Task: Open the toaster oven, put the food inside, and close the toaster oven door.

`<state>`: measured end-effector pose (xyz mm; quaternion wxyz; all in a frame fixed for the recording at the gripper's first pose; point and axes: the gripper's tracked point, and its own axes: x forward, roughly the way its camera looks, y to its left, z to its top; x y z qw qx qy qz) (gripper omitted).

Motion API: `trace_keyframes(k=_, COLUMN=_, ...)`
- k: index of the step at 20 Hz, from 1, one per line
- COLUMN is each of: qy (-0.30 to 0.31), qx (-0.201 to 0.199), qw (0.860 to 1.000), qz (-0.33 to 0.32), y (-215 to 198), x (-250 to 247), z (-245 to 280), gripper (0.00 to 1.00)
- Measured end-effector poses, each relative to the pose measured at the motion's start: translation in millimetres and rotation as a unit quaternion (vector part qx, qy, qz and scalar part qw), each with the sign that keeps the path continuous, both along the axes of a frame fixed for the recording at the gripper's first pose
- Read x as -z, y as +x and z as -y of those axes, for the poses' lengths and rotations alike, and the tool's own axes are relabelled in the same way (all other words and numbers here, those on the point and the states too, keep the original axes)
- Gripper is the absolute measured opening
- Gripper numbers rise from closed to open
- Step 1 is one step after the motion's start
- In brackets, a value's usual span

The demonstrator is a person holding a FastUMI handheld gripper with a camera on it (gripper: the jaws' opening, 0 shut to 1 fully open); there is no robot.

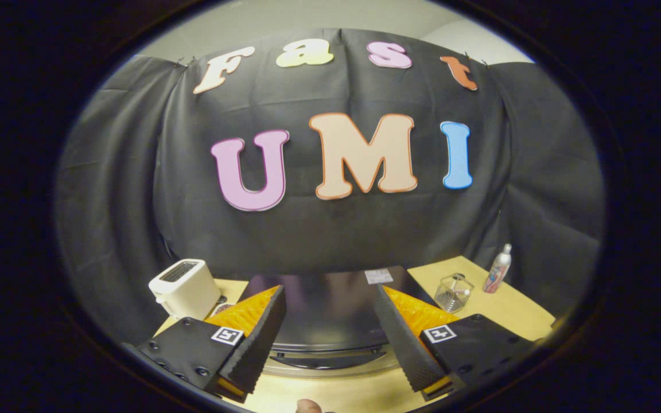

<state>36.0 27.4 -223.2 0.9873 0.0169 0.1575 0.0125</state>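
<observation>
The black toaster oven [330, 312] stands on the wooden table [330, 393], and I look down on its glossy top from above and in front. A dark curved handle [330, 359] runs along its front edge, over a silvery rim. My gripper [328, 288] hangs above the oven and is open, its orange-backed black fingers [256, 338] spread wide to either side of the oven's top with nothing between them. A small brownish rounded thing [309, 406] peeks in on the table below the fingers; too little of it shows to tell what it is.
A white slot toaster [184, 287] sits left of the oven, just beyond the left finger. To the right of the oven stand a clear glass jar [454, 291] and a slim spray bottle [498, 268]. The booth's black cloth wall closes in behind everything.
</observation>
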Motion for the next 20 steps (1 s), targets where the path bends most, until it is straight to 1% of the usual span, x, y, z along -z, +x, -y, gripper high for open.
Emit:
trace_keyframes(k=4, qy=-0.01, qx=0.0, qw=0.999, qz=-0.033, y=-1.1, x=46.6, z=-0.9, gripper=0.98)
trace_keyframes(k=8, qy=-0.023, qx=-0.007, qw=0.998, qz=-0.061, y=-6.1, x=81.1, z=-7.0, gripper=0.98)
trace_keyframes(k=9, qy=-0.016, qx=-0.004, qw=0.999, qz=-0.045, y=-3.1, x=78.5, z=-8.1, gripper=0.98)
trace_keyframes(k=10, qy=-0.015, qx=0.002, qw=0.999, qz=-0.045, y=-1.9, x=78.1, z=-4.0, gripper=0.98)
trace_keyframes(k=16, qy=-0.013, qx=-0.006, qw=0.999, qz=-0.039, y=-23.8, x=80.7, z=-1.9, gripper=0.99)
trace_keyframes(k=18, qy=-0.025, qx=-0.011, qw=0.999, qz=-0.028, y=-25.9, x=81.4, z=-1.0, gripper=1.0)
trace_keyframes(k=20, qy=-0.021, qx=-0.007, qw=0.999, qz=-0.027, y=-32.0, x=80.9, z=0.2, gripper=1.0)
